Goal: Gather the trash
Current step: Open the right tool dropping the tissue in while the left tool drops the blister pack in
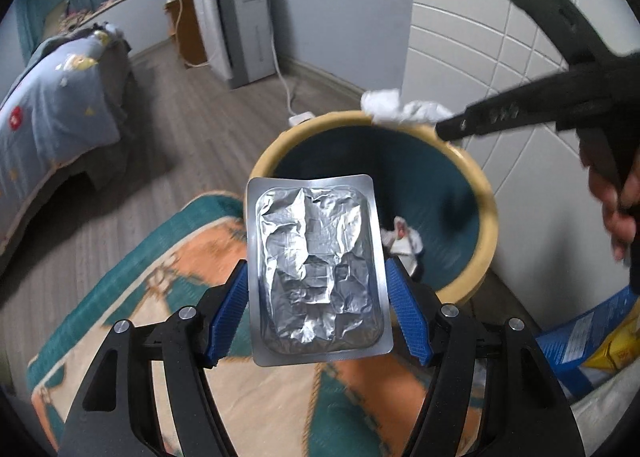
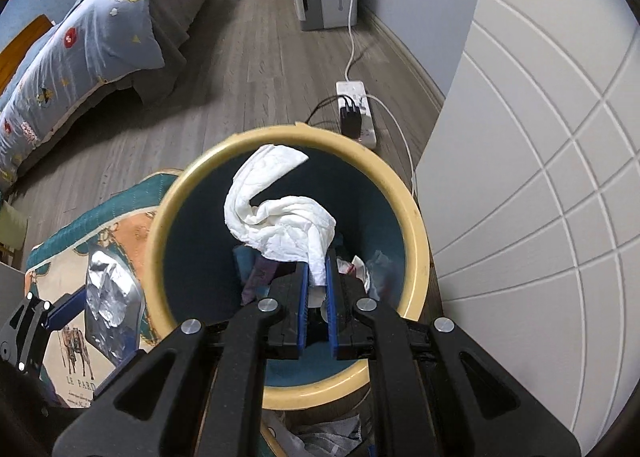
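My left gripper [image 1: 316,277] is shut on a silver foil blister pack [image 1: 316,269], its blue pads pressed on both long edges, just short of the bin's near rim. The bin [image 1: 486,193] is round, with a yellow rim and a dark teal inside, and some trash [image 1: 402,239] lies at its bottom. My right gripper [image 2: 318,261] is shut on a crumpled white tissue [image 2: 280,213] and hangs over the bin's [image 2: 160,233] mouth. In the left wrist view the right gripper [image 1: 444,125] and its tissue [image 1: 400,107] appear above the far rim. The foil pack [image 2: 110,293] also shows at the lower left of the right wrist view.
A teal and orange patterned cloth [image 1: 168,281] lies left of the bin. A bed [image 2: 88,41] with a blue quilt stands farther left. A white power strip [image 2: 358,113] with cables lies on the wood floor behind the bin. A white panelled wall [image 2: 540,177] rises on the right.
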Action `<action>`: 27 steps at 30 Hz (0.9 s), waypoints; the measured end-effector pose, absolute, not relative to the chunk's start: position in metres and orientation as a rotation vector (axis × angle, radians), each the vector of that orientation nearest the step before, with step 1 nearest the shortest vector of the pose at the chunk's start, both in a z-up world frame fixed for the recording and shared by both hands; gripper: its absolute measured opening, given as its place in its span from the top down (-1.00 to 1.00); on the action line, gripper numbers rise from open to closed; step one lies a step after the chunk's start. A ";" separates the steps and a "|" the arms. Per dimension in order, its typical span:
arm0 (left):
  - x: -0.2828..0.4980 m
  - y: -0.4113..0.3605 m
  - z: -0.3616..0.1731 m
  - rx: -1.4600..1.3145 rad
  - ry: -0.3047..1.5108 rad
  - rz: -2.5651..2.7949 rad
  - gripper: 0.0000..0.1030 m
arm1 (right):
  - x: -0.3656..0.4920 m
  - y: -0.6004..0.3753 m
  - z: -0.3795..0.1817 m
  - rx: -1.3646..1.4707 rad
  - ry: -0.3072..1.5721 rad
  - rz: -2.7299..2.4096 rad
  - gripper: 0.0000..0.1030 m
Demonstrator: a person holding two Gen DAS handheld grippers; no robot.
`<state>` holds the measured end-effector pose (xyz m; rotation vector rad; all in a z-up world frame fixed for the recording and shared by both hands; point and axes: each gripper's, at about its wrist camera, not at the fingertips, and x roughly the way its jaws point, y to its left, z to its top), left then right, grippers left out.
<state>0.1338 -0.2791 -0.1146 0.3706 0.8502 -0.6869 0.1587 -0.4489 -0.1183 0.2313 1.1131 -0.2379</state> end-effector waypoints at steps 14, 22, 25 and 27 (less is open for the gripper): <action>0.142 -0.315 -0.130 0.375 0.849 -0.704 -0.34 | 0.170 -0.460 -0.132 0.290 1.113 -0.239 0.85; 0.151 -0.312 -0.139 0.362 0.867 -0.678 -0.68 | 0.174 -0.465 -0.141 0.334 1.103 -0.245 0.15; 0.153 -0.306 -0.137 0.370 0.861 -0.651 -0.78 | 0.173 -0.466 -0.146 0.338 1.115 -0.254 -0.01; 0.155 -0.300 -0.137 0.360 0.869 -0.631 -0.79 | 0.172 -0.467 -0.146 0.340 1.116 -0.259 -0.06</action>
